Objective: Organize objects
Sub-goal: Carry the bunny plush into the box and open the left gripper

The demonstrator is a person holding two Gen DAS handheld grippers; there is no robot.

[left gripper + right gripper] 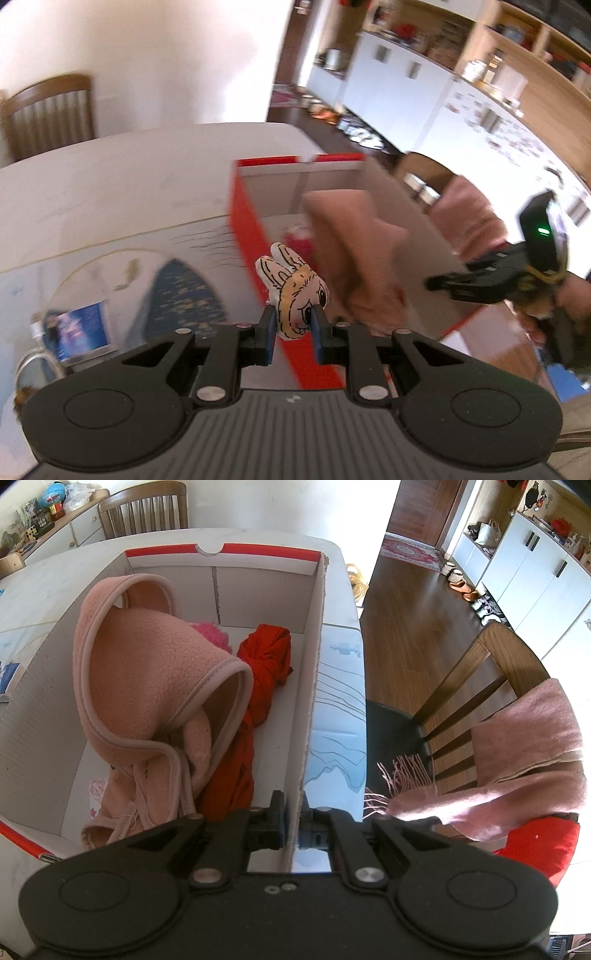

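One small stuffed toy with a cartoon face and striped ears sits pinched between the left gripper fingers, low centre of the left view, above the near wall of the red-trimmed white cardboard box. Released early, it would likely drop outside onto the table. Only the right view shows the right gripper clamped narrowly on the box's side wall, and a peach fleece garment beside red cloth inside

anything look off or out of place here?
One thing: a pink scarf hangs over the chair back beside the table, outside the box that holds the other clothes. The right gripper clamps the box wall; the left gripper holds a small bunny toy.
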